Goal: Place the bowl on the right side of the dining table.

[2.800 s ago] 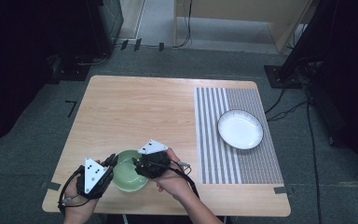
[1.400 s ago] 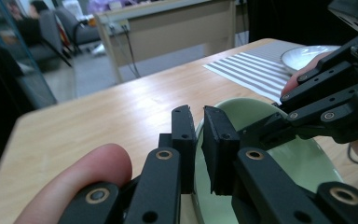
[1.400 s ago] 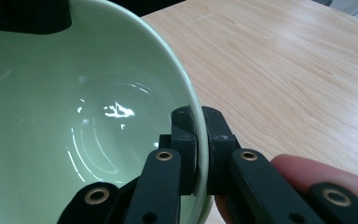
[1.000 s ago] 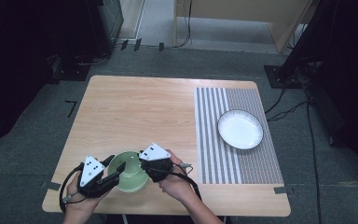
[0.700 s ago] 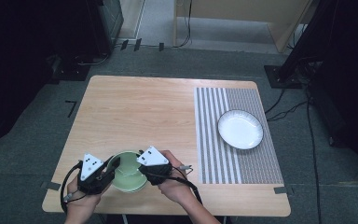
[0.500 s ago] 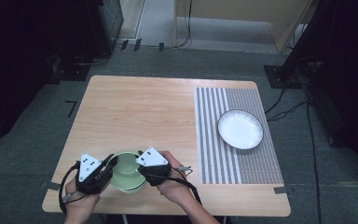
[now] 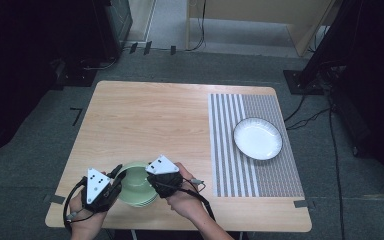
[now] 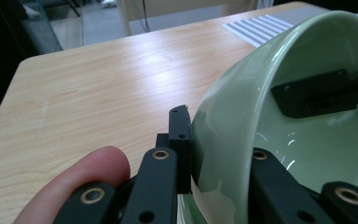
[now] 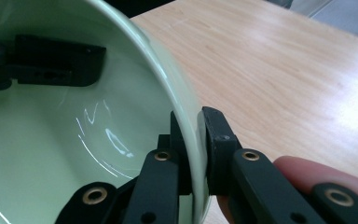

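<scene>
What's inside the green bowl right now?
Inside the green bowl: one black jaw of each gripper, left gripper and right gripper, clamped over opposite rims. No food visible; the bottom is partly hidden.

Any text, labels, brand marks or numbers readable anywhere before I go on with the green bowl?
None: no readable text in any view.
Pale green ceramic bowl: plain glaze, no mark.
White round plate with dark rim: blank.
Grey-and-white striped placemat: stripes only.
Light wooden table: no label.
Grey three-cornered plates on the left gripper and right gripper: dark dots only, no lettering.
</scene>
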`<state>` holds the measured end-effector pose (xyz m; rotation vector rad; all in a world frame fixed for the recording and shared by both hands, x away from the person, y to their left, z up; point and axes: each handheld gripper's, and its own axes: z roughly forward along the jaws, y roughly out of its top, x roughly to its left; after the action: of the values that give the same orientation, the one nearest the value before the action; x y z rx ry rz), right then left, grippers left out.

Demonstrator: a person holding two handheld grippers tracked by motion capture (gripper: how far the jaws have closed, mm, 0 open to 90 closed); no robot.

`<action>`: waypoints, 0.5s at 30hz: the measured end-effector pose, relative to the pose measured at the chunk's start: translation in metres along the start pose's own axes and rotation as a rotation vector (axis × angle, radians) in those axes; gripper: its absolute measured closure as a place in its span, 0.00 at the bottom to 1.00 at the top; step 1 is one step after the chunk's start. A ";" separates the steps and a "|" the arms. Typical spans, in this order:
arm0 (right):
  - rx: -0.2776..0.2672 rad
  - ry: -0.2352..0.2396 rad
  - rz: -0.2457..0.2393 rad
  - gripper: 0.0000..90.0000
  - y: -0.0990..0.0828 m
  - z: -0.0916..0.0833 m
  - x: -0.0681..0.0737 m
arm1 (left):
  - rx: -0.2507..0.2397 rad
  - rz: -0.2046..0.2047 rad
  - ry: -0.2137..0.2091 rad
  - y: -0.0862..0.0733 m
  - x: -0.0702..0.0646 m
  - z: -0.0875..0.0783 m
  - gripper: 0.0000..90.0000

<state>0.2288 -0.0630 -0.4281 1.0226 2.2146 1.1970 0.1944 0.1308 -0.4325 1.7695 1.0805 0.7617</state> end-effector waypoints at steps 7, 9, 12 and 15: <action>-0.031 0.001 -0.003 0.95 0.002 -0.006 0.001 | -0.108 -0.101 -0.125 0.000 0.010 -0.007 0.66; -0.032 0.000 -0.003 0.95 0.001 -0.006 0.002 | -0.139 -0.093 -0.122 -0.001 0.009 -0.009 0.55; -0.044 0.010 0.005 0.95 0.001 -0.007 0.001 | -0.175 -0.079 -0.115 -0.003 0.009 -0.012 0.34; -0.056 0.005 0.021 0.95 0.003 -0.010 0.000 | -0.206 -0.091 -0.120 -0.002 0.013 -0.016 0.16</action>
<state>0.2237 -0.0673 -0.4205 1.0239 2.1666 1.2644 0.1864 0.1488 -0.4272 1.5615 0.9596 0.6768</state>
